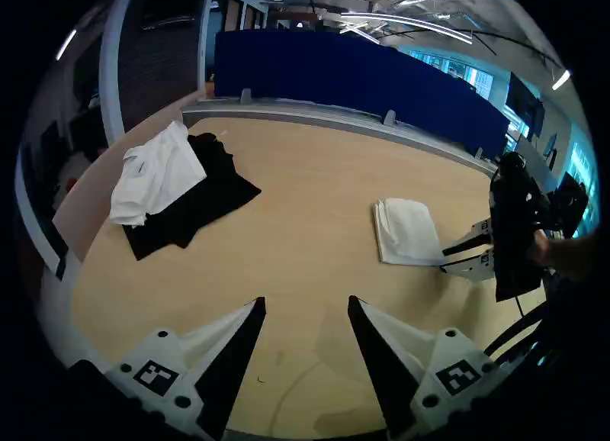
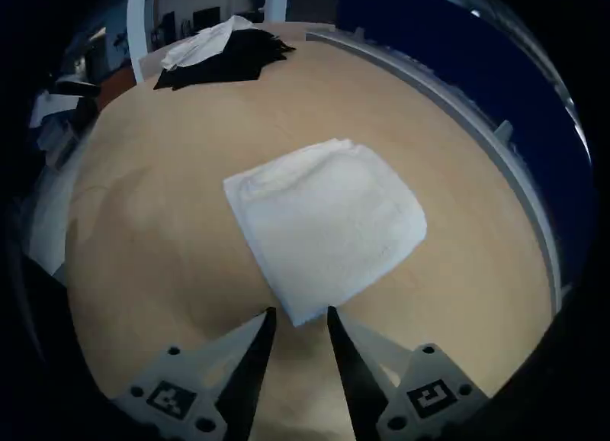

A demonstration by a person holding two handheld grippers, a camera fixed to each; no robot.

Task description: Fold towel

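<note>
The towel lies flat on the table as a compact, layered rectangle, well apart from the heap of black and white cloth at the far corner. The right tool is released, its tips straddling the towel's nearest corner without pinching it. The left tool hangs released over bare wood. The folding looks essentially done; at most one last fold or tidy remains.

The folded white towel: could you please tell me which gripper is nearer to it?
Right. The right gripper has its tips right at the towel's near corner; the left gripper hangs well back from it.
</note>
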